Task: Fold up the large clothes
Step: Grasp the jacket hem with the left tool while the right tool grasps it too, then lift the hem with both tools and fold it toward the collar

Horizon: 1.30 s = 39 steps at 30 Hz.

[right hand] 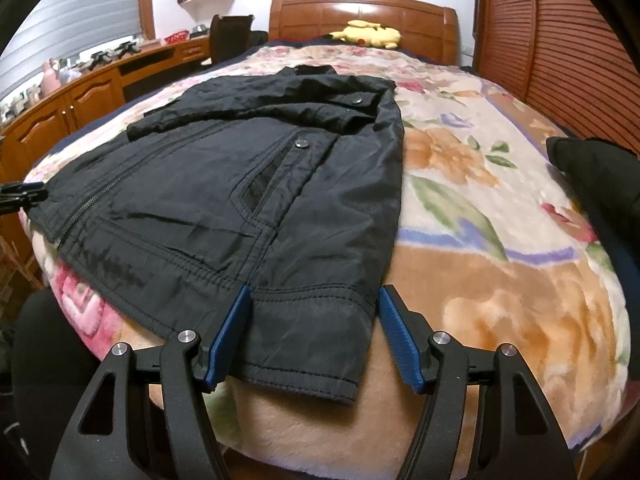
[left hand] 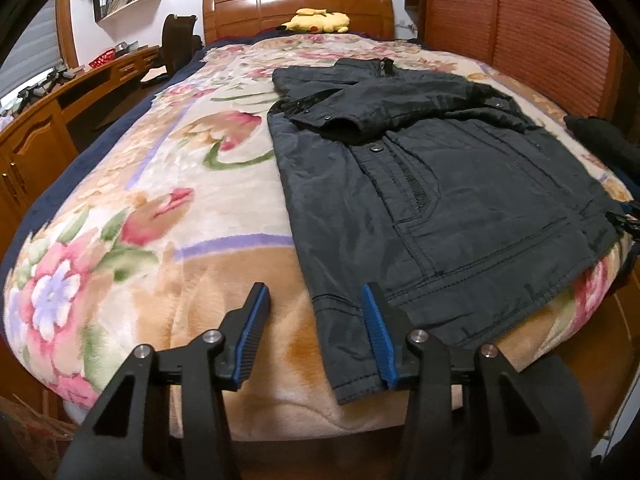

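A dark grey jacket [left hand: 460, 184] lies flat on the floral blanket [left hand: 140, 240] of a bed, hem toward me, sleeves folded across the chest. It also shows in the right wrist view [right hand: 224, 200]. My left gripper [left hand: 316, 316] is open at the jacket's near left hem corner, which lies between the jaws. My right gripper [right hand: 314, 320] is open around the near right hem corner. Neither holds the cloth. The left gripper's tip [right hand: 24, 194] shows at the left edge of the right wrist view.
A yellow plush toy [left hand: 318, 21] lies by the wooden headboard [left hand: 296, 4]. A wooden desk [left hand: 48, 120] runs along the left. A slatted wooden wardrobe [left hand: 520, 28] stands on the right. A dark cloth [right hand: 600, 184] lies at the bed's right edge.
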Each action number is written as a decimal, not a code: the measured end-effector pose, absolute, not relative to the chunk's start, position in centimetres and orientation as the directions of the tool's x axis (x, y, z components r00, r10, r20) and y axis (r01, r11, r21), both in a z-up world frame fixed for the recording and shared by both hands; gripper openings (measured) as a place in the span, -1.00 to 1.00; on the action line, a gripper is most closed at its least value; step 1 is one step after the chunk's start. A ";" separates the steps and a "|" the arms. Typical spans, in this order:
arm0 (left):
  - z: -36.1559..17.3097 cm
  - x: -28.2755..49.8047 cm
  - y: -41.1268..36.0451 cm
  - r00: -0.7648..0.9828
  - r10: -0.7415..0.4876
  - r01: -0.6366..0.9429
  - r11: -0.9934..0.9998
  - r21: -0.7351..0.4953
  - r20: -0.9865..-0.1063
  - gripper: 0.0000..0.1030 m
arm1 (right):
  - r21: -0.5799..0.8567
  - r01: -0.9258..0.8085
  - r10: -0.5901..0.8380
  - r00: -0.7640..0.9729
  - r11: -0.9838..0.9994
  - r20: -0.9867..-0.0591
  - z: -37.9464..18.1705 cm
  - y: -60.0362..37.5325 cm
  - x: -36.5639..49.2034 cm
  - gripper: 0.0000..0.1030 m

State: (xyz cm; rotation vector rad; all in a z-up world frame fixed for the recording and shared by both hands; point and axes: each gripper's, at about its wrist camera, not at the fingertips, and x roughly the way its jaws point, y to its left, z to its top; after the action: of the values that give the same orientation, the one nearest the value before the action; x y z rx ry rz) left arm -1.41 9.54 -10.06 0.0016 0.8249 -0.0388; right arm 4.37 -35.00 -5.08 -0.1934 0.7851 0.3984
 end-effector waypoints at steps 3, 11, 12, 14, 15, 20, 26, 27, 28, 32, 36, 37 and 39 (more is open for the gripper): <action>-10.2 -1.6 9.6 0.688 -0.064 0.050 0.998 -0.040 -0.723 -0.29 | -0.021 -0.407 0.263 0.627 0.913 -0.733 -5.1 -34.7 4.7 0.27; -10.5 -1.6 9.5 0.692 -0.109 0.054 0.994 -0.099 -0.714 -0.59 | -0.038 -0.418 0.244 0.599 0.908 -0.763 -4.1 -33.7 5.0 -0.28; -10.4 -1.6 9.4 0.689 -0.114 0.060 0.993 -0.100 -0.716 -0.68 | -0.050 -0.424 0.240 0.602 0.904 -0.761 -3.9 -33.6 4.8 -0.40; -9.9 -1.7 9.0 0.690 -0.118 0.074 0.993 -0.093 -0.714 -0.90 | -0.059 -0.418 0.233 0.611 0.906 -0.757 -3.5 -33.6 4.7 -0.56; -9.6 -1.8 8.9 0.696 -0.114 0.074 0.993 -0.087 -0.709 -0.92 | -0.055 -0.414 0.235 0.615 0.909 -0.753 -3.2 -33.6 4.7 -0.64; -7.0 -2.9 8.4 0.750 -0.102 0.071 0.995 -0.074 -0.653 -0.97 | -0.063 -0.408 0.243 0.653 0.911 -0.717 -1.5 -33.3 4.6 -0.87; -3.5 -3.9 8.0 0.799 -0.104 0.082 0.995 -0.064 -0.593 -0.97 | -0.061 -0.408 0.271 0.705 0.911 -0.656 2.0 -33.3 4.2 -0.91; -3.0 -4.1 7.9 0.805 -0.105 0.086 0.994 -0.061 -0.584 -0.97 | -0.060 -0.409 0.275 0.707 0.910 -0.651 2.4 -33.4 4.1 -0.91; -2.2 -4.5 7.6 0.813 -0.104 0.091 0.995 -0.052 -0.573 -0.97 | -0.061 -0.411 0.277 0.710 0.910 -0.648 2.9 -33.4 4.2 -0.91; 0.2 -5.4 7.1 0.843 -0.105 0.102 0.994 -0.034 -0.528 -0.97 | -0.072 -0.419 0.288 0.729 0.905 -0.621 5.3 -33.7 3.3 -0.92; 2.6 -6.6 7.0 0.869 -0.106 0.109 0.994 -0.021 -0.483 -0.97 | -0.074 -0.434 0.312 0.747 0.898 -0.586 7.6 -34.4 2.3 -0.92; 3.2 -6.8 7.0 0.875 -0.104 0.109 0.994 -0.017 -0.472 -0.97 | -0.071 -0.435 0.318 0.751 0.898 -0.579 8.1 -34.6 2.0 -0.92; 4.3 -7.3 7.1 0.886 -0.102 0.107 0.994 -0.013 -0.452 -0.97 | -0.069 -0.444 0.333 0.759 0.894 -0.560 9.3 -34.9 1.2 -0.92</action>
State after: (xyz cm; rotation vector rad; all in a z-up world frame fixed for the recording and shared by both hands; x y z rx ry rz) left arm -7.34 7.12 4.35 0.0128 0.4694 -0.1087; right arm 1.18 -34.93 9.32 -0.2029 0.5691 0.4262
